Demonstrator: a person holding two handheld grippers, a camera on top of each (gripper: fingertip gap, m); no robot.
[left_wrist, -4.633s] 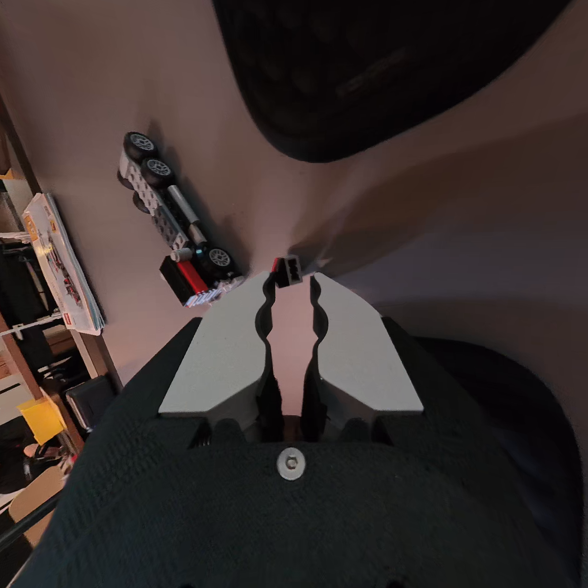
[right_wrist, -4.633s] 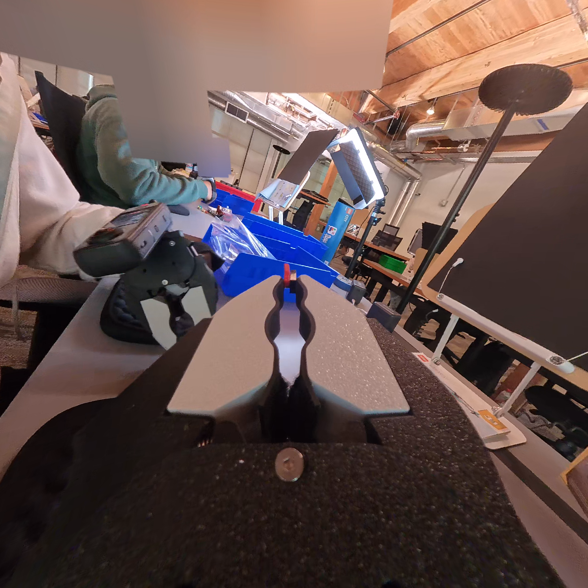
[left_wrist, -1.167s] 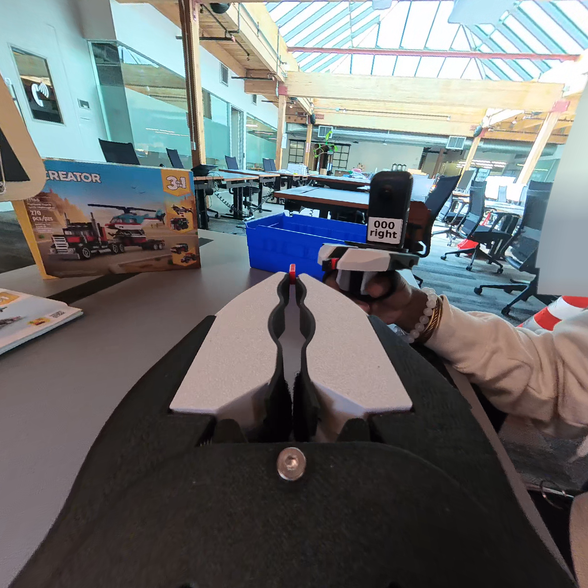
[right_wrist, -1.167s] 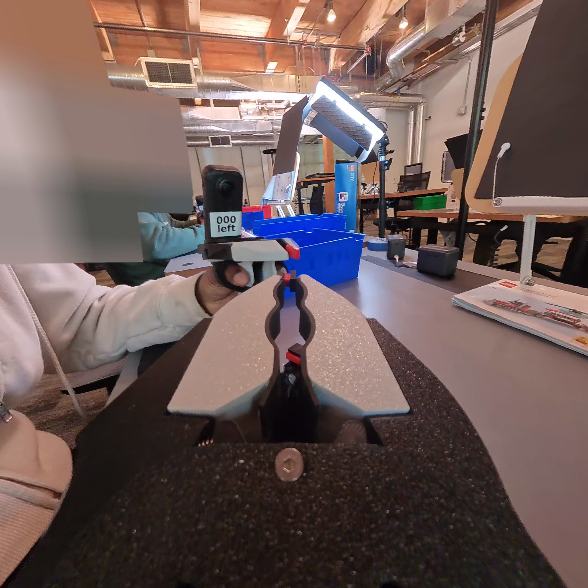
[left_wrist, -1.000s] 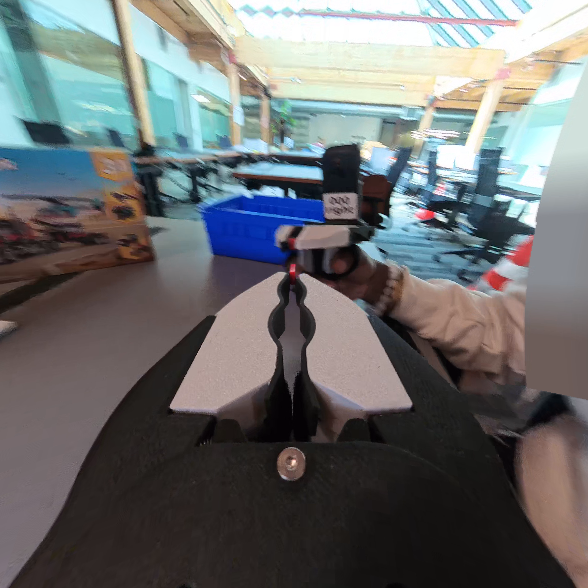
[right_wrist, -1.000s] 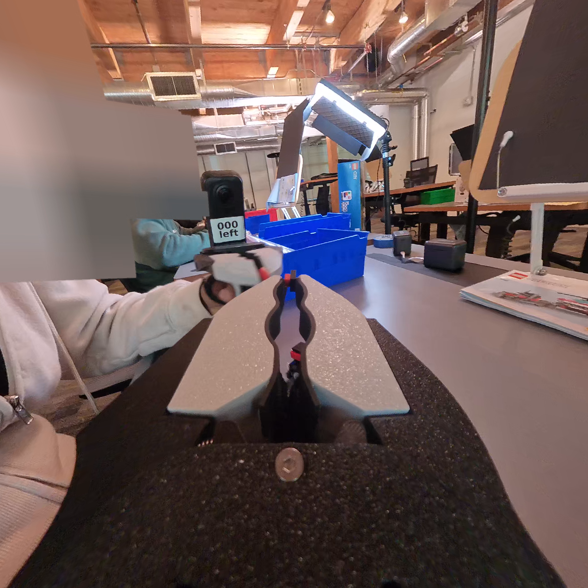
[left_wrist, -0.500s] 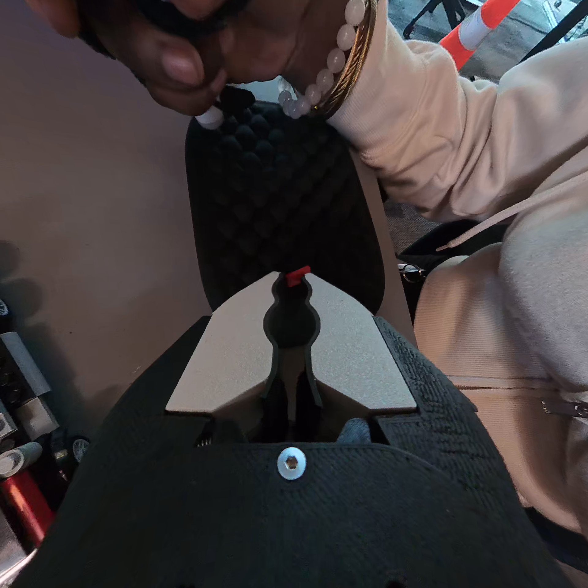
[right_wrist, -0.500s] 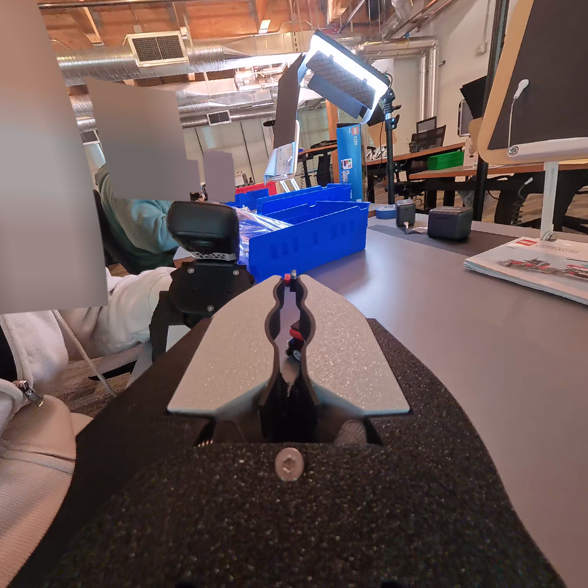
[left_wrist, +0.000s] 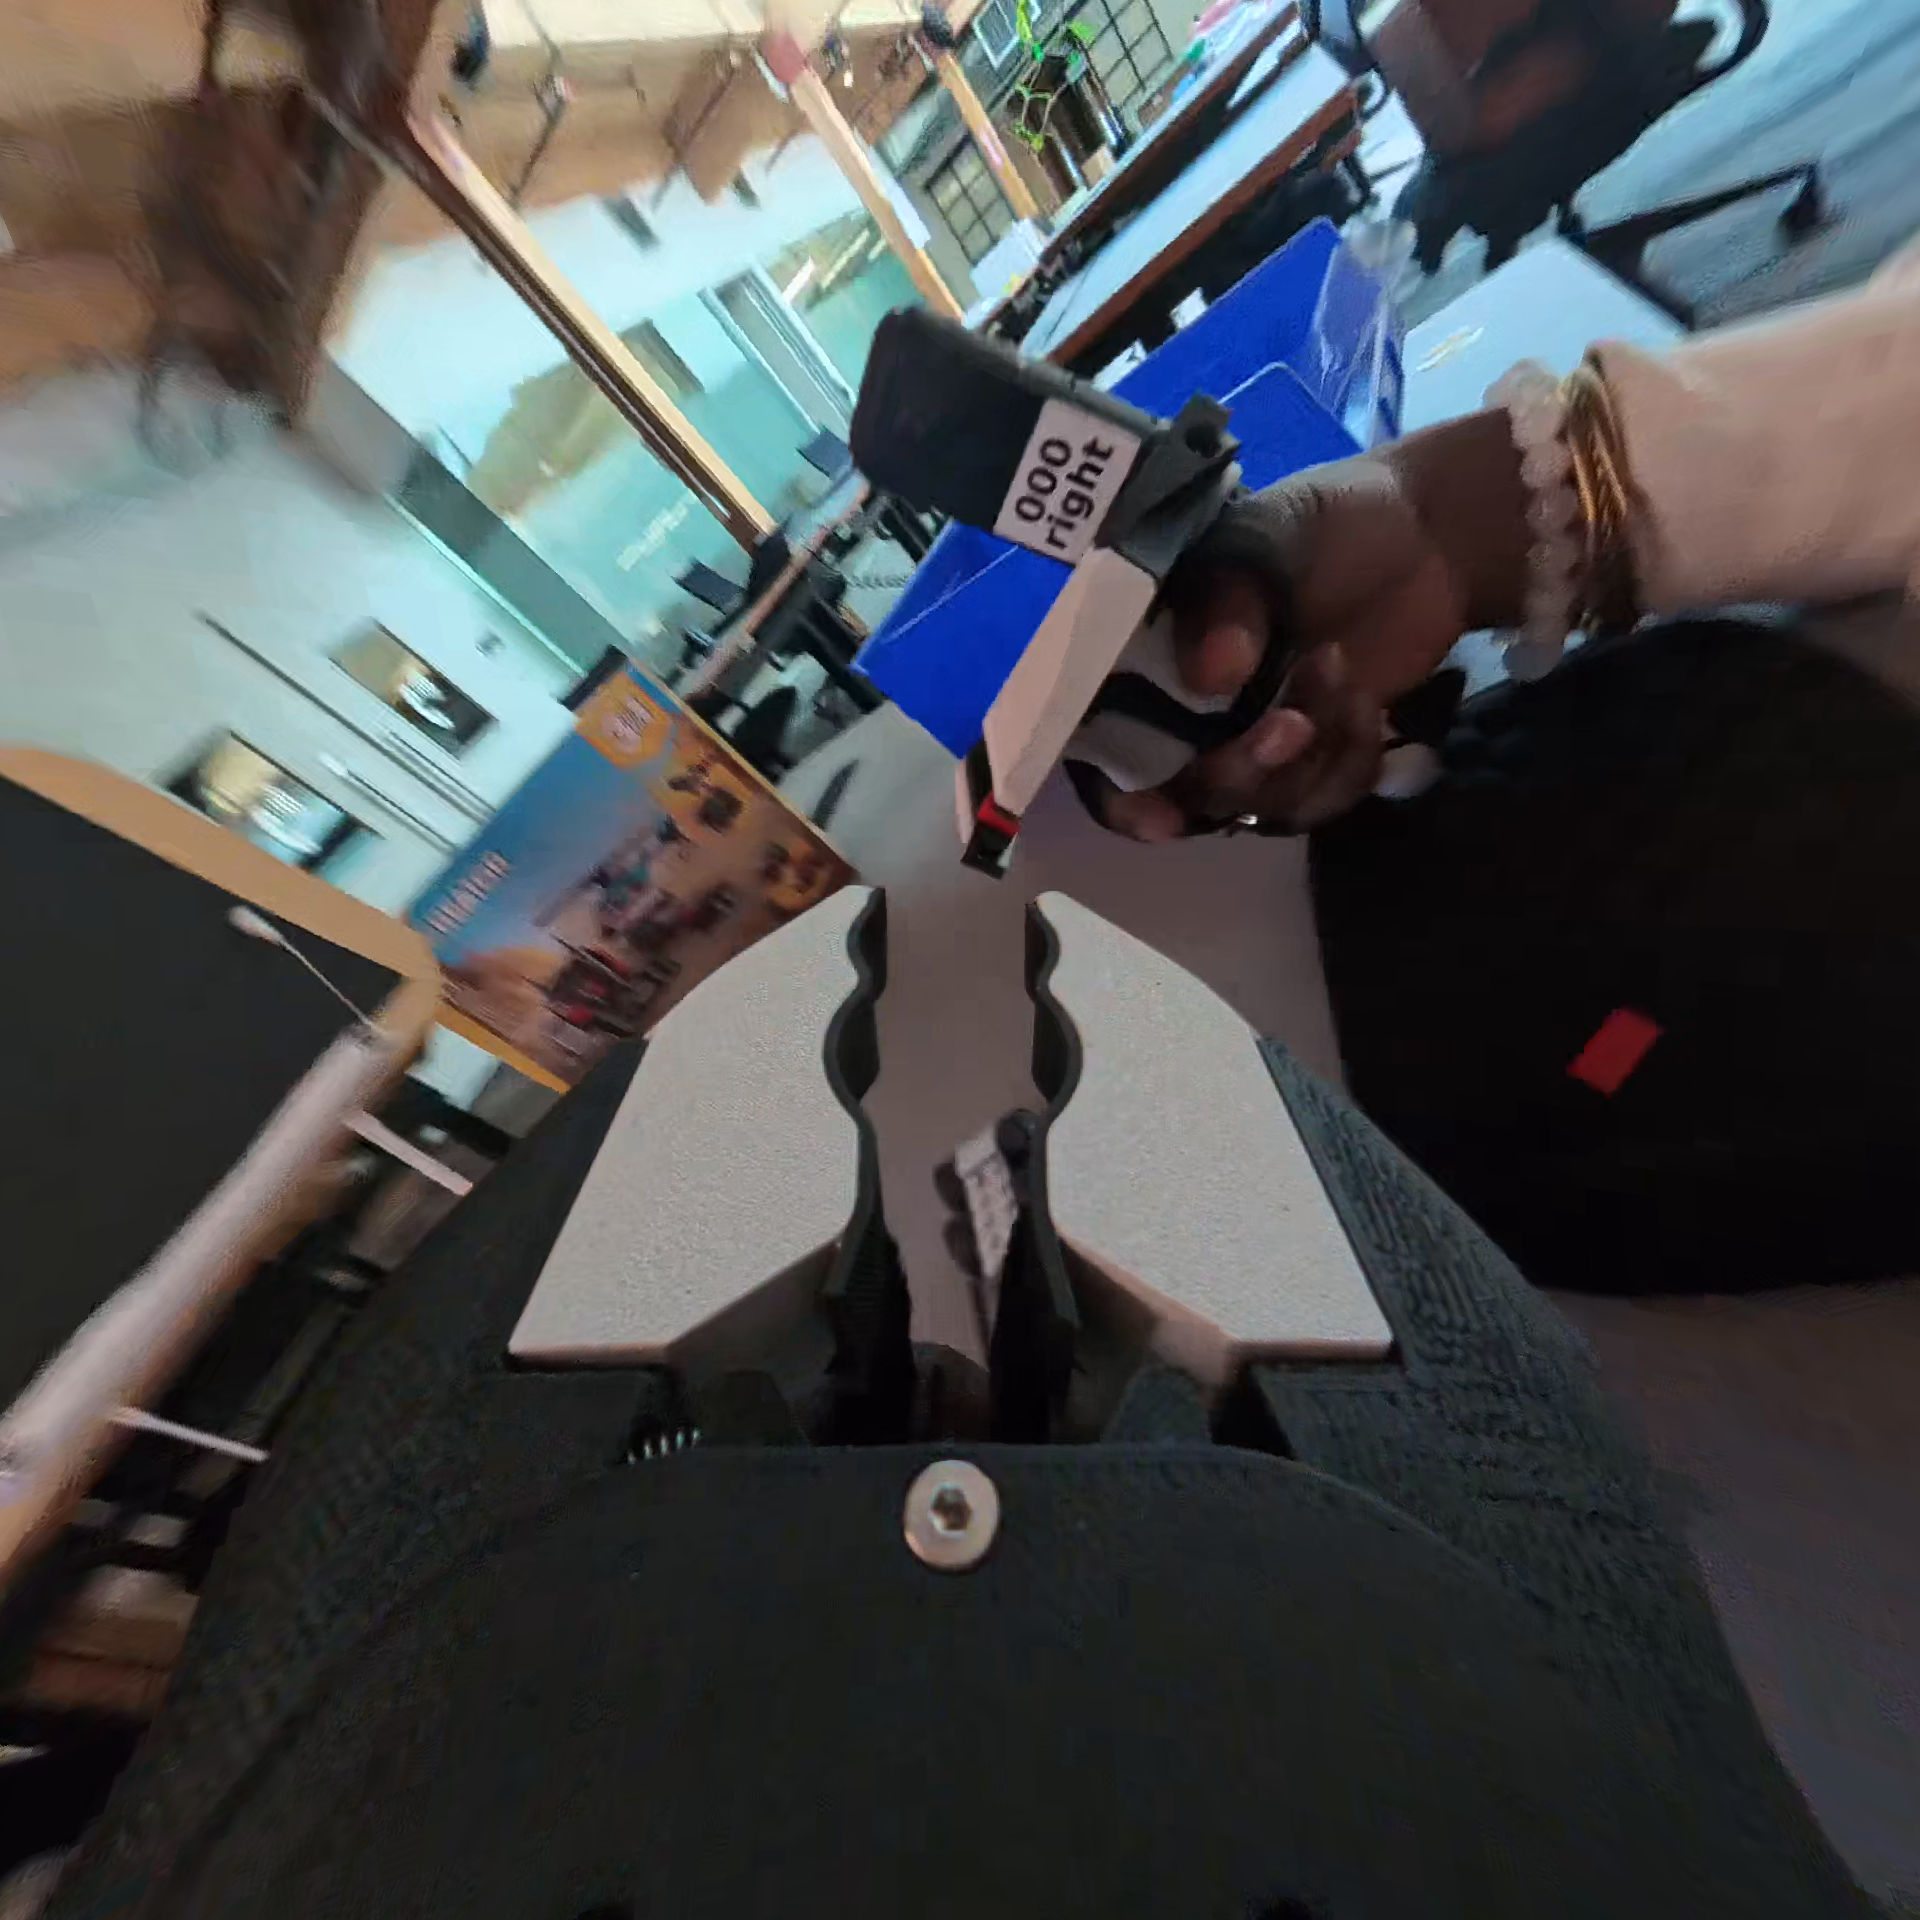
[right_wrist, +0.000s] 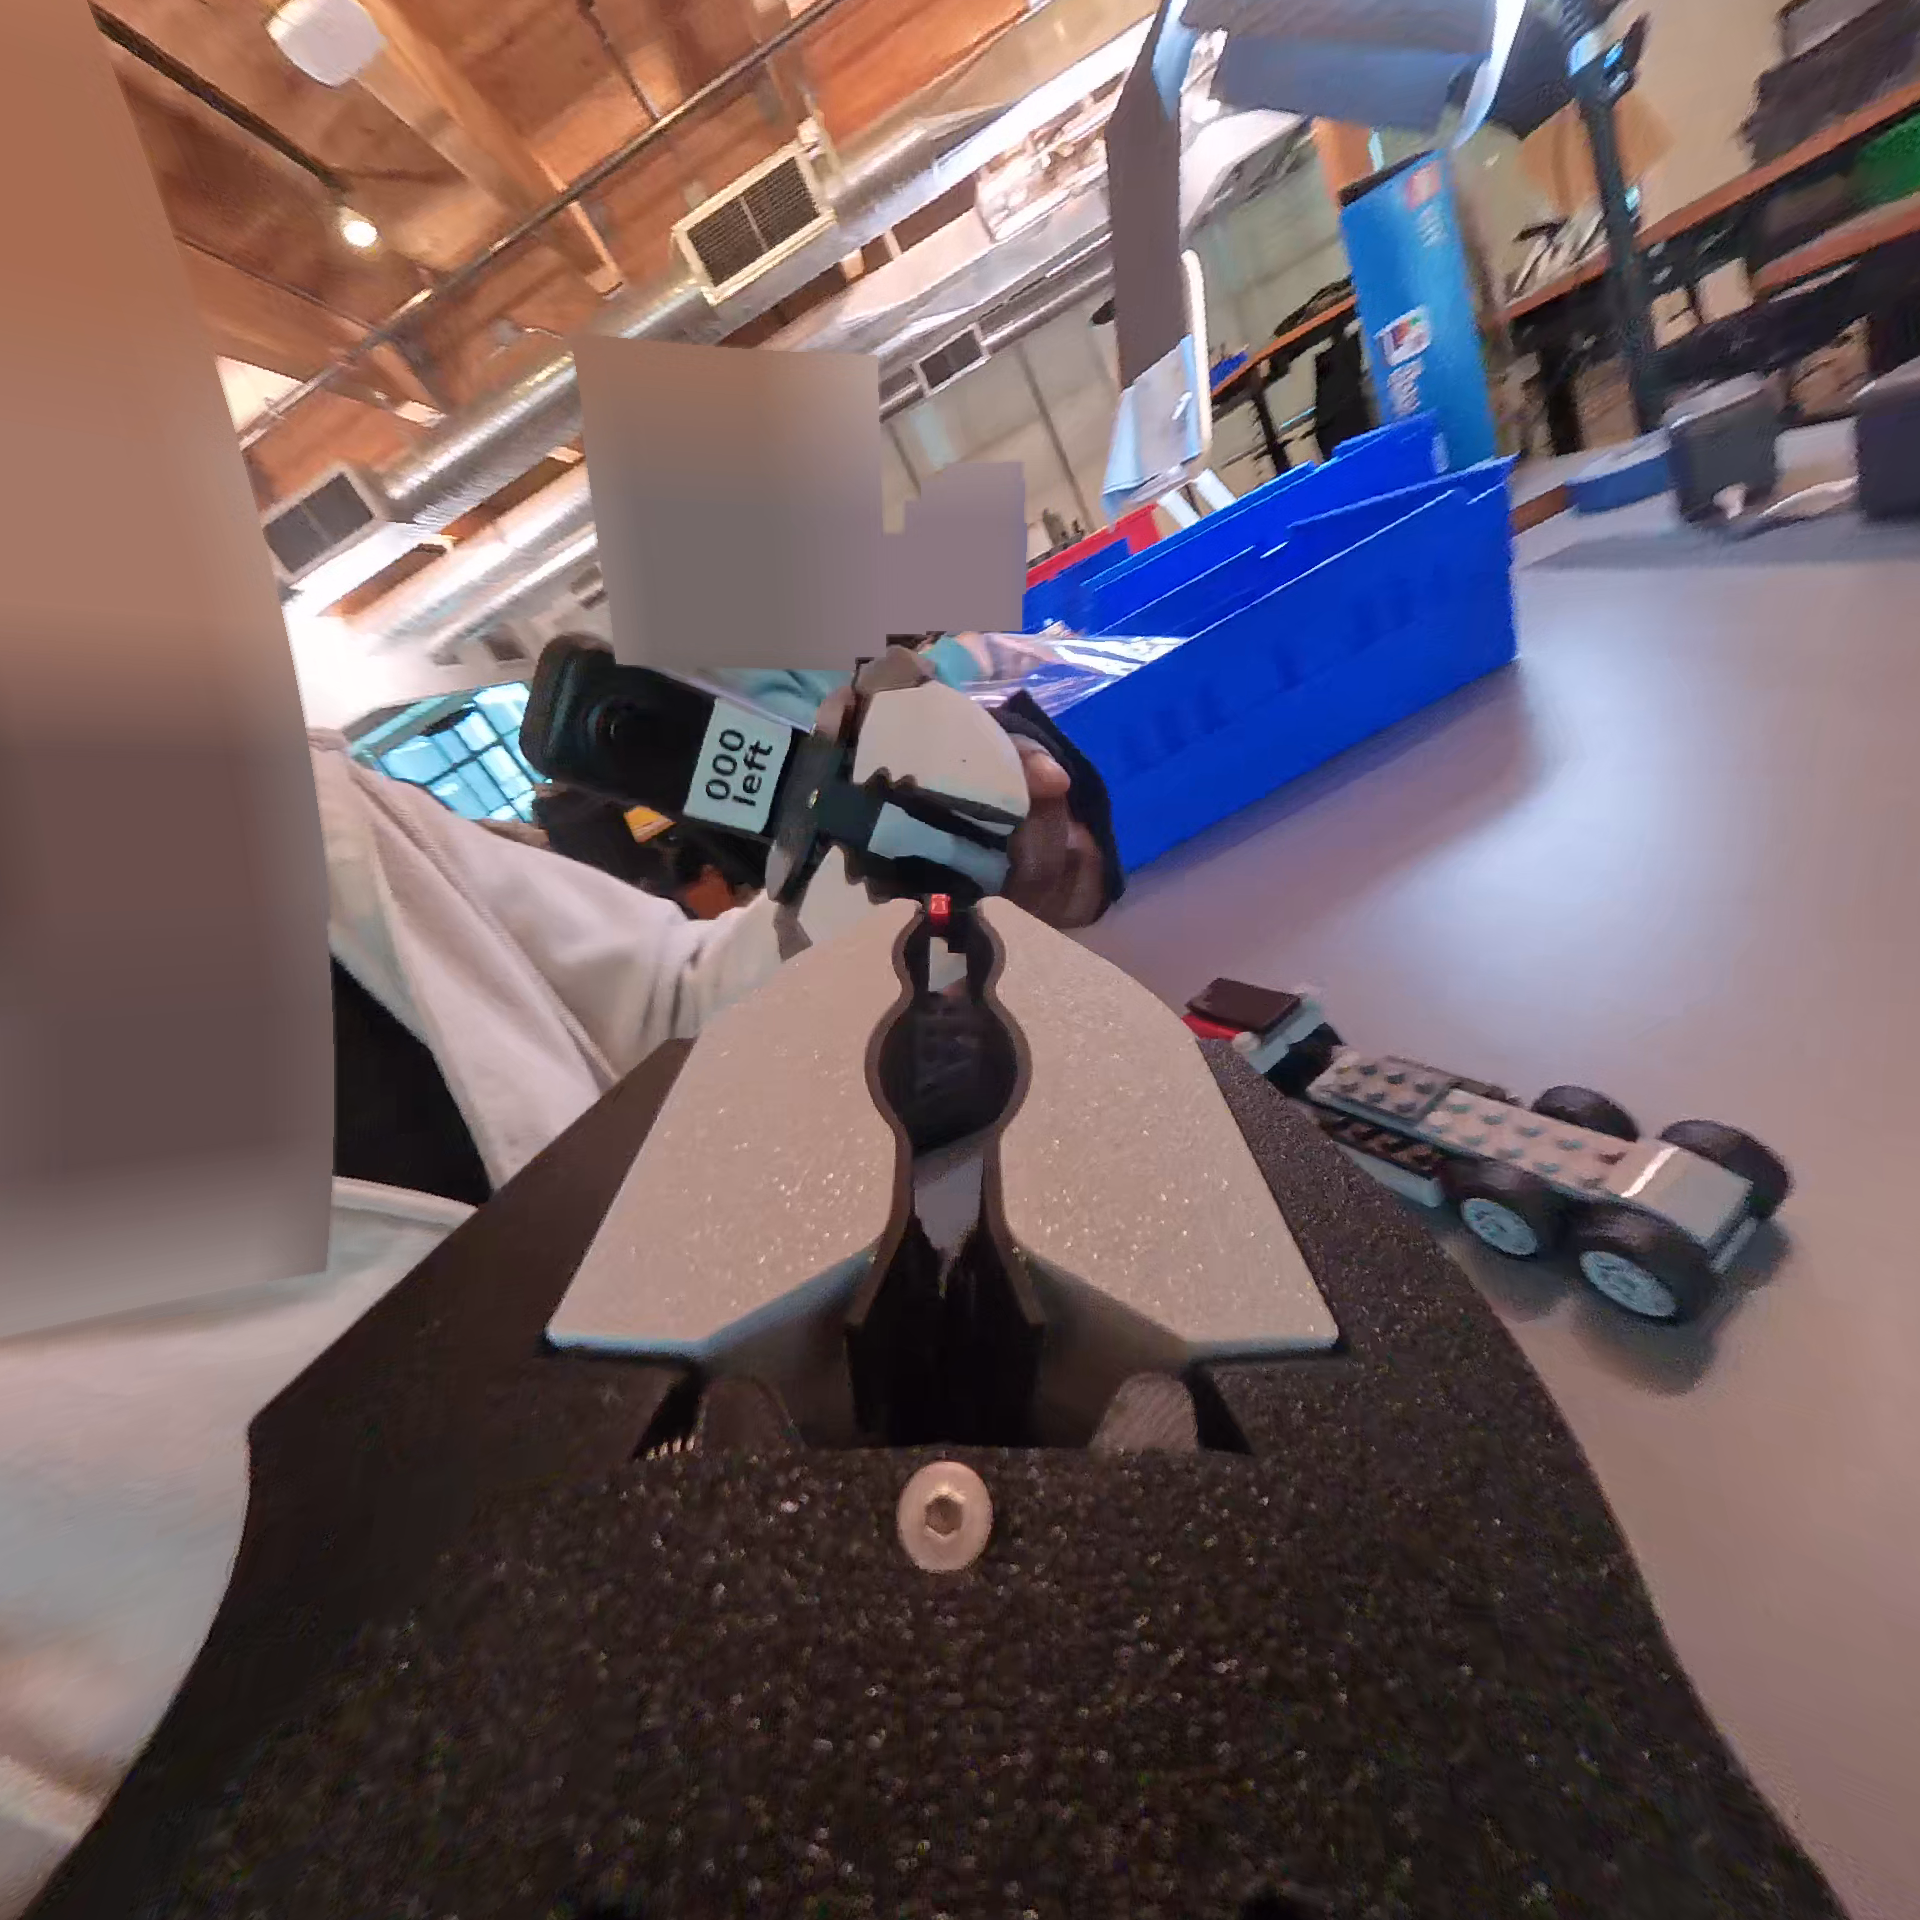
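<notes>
Left gripper (left_wrist: 954, 906) gapes, nothing between its fingers; right gripper (right_wrist: 940, 914) pinches a small red piece (right_wrist: 939, 907). On the grey table (right_wrist: 1662, 831): toy truck (right_wrist: 1507, 1153), blue bin (right_wrist: 1299, 665), black pad (left_wrist: 1621, 956). Timber ceiling (right_wrist: 499, 135) overhead.

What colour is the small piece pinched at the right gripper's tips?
Red, with a black part showing in the left wrist view, where the right gripper shows it best.

Bare table (right_wrist: 1714, 831) lies between blue bin (right_wrist: 1299, 727) and toy truck (right_wrist: 1507, 1143).
</notes>
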